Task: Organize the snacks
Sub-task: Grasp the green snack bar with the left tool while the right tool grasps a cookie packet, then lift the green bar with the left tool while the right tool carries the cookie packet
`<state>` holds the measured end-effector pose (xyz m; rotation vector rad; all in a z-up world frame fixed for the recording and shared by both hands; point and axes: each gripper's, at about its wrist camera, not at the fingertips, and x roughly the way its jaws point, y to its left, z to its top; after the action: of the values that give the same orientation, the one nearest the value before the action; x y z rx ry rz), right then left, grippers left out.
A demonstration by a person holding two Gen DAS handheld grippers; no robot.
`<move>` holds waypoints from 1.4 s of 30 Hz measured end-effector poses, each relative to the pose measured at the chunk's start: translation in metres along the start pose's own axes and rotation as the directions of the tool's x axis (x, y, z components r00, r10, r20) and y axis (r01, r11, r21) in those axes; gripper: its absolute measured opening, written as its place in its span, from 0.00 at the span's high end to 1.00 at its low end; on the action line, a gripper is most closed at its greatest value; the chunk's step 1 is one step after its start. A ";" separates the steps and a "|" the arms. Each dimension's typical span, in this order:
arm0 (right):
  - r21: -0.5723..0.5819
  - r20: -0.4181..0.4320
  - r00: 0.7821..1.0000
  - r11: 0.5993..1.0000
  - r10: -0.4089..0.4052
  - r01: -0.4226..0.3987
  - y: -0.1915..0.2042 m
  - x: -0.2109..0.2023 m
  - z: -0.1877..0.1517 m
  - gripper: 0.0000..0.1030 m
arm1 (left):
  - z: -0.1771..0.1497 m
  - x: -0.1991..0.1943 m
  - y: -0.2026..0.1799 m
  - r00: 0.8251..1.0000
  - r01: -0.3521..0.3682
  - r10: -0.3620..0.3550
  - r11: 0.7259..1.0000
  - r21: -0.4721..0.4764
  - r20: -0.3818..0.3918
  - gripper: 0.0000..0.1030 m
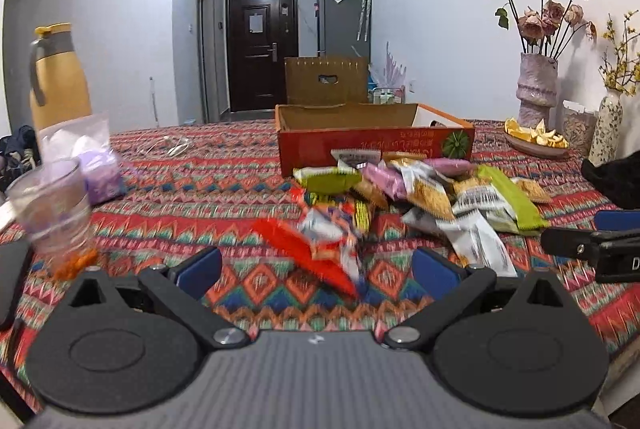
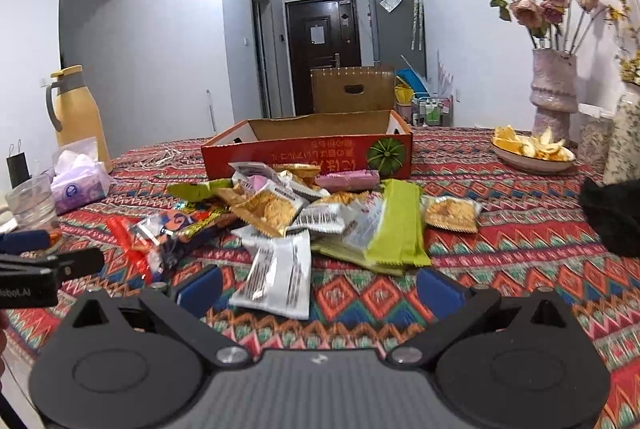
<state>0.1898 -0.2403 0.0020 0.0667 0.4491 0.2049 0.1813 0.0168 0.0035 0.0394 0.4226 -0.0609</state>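
A pile of snack packets [image 1: 424, 197] lies on the patterned tablecloth in front of an open red cardboard box [image 1: 372, 145]; both show in the right wrist view too, the pile [image 2: 304, 217] and the box [image 2: 308, 153]. My left gripper [image 1: 316, 269] is open, low over the cloth, with a blurred red-and-white packet [image 1: 320, 249] just ahead between its fingers. My right gripper [image 2: 316, 289] is open with a white packet [image 2: 276, 273] between its fingertips. Each gripper shows at the edge of the other's view: the right [image 1: 592, 249], the left [image 2: 44, 269].
A yellow thermos jug [image 1: 56, 77], a tissue pack [image 1: 100, 165] and a glass cup [image 1: 52, 205] stand at the left. A bowl of orange peels [image 2: 532, 149], flower vases [image 2: 554, 89] and a black object [image 2: 612, 213] are at the right. A brown box [image 1: 326, 79] stands behind.
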 end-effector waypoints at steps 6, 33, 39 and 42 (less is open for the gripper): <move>0.027 -0.080 0.997 1.000 0.015 -0.013 -0.010 0.043 0.025 0.00 | 0.035 0.044 0.008 0.999 0.044 -0.044 0.999 -0.019 -0.020 0.02; -0.078 -0.179 0.983 0.996 0.032 -0.046 -0.017 0.134 0.060 0.57 | 0.082 0.198 0.017 0.943 0.039 -0.076 0.992 -0.121 -0.323 0.60; -0.069 -0.123 0.991 0.996 0.048 -0.057 -0.024 0.091 0.064 0.57 | 0.083 0.130 0.013 0.970 0.029 -0.063 0.989 -0.145 -0.236 0.60; -0.071 -0.093 0.994 0.996 0.054 -0.061 -0.027 0.065 0.066 0.57 | 0.078 0.092 0.009 0.979 0.032 -0.066 0.984 -0.173 -0.191 0.60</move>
<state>0.2807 -0.2541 0.0303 -0.0018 0.5308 0.2816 0.2974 0.0170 0.0369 -0.1339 0.6246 -0.0701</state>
